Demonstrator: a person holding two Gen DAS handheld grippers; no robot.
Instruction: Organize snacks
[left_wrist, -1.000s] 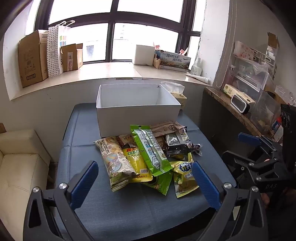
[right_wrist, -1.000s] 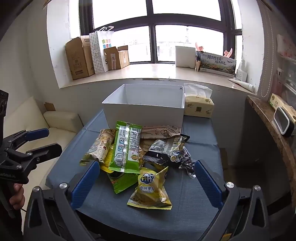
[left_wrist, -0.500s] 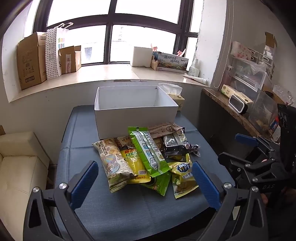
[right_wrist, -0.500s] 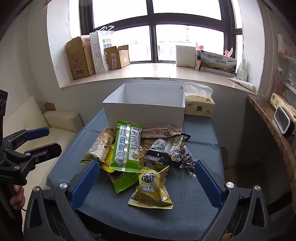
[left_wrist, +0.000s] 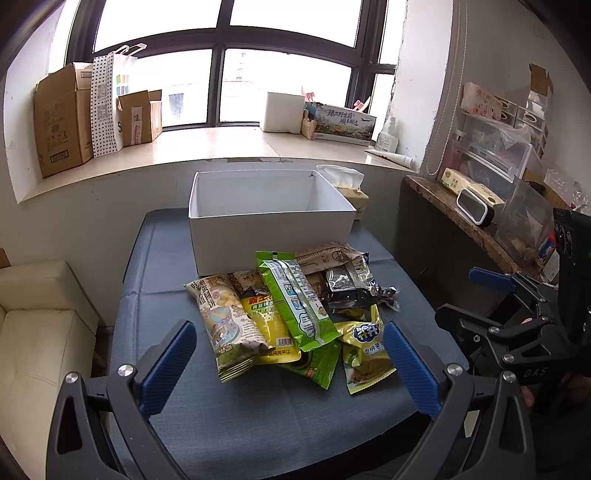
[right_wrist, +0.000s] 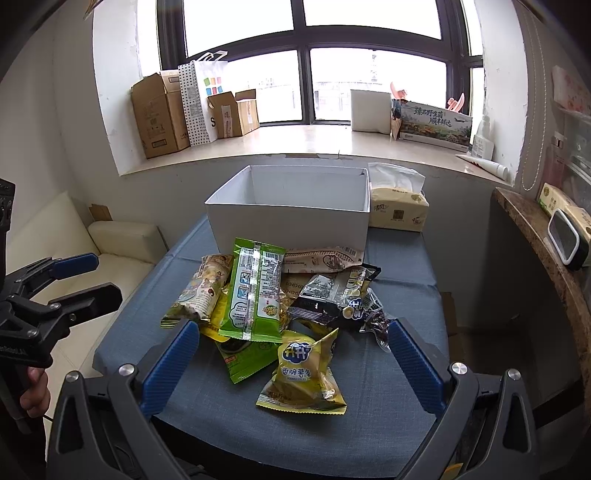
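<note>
Left gripper (left_wrist: 288, 354) hangs over the near edge of the blue table (left_wrist: 258, 417) with its jaws wide apart and nothing between them; the right gripper (right_wrist: 293, 354) does the same from the other side, also spread and empty. Neither touches a packet.

Judging by how things lie, the sorting has not begun: the white box (left_wrist: 269, 240) at the far edge looks empty as far as its inside shows, and every snack lies outside it in one overlapping pile at the table's middle. Left to right in the left view, the pile runs from a beige biscuit pack (left_wrist: 225, 325), to a yellow pack (left_wrist: 266, 325) partly under a green pack (left_wrist: 295, 302) that lies on top, then a dark foil pack (left_wrist: 347, 288), and a yellow chips bag (left_wrist: 365, 350) nearest the near right edge. A brown pack (left_wrist: 328, 254) lies against the box front.

All of it remains to be moved. The overlaps are the main hindrance: the green pack likely has to come off first. A tissue pack (right_wrist: 399, 210) stands just beside the box's right wall, at the far right corner.
</note>
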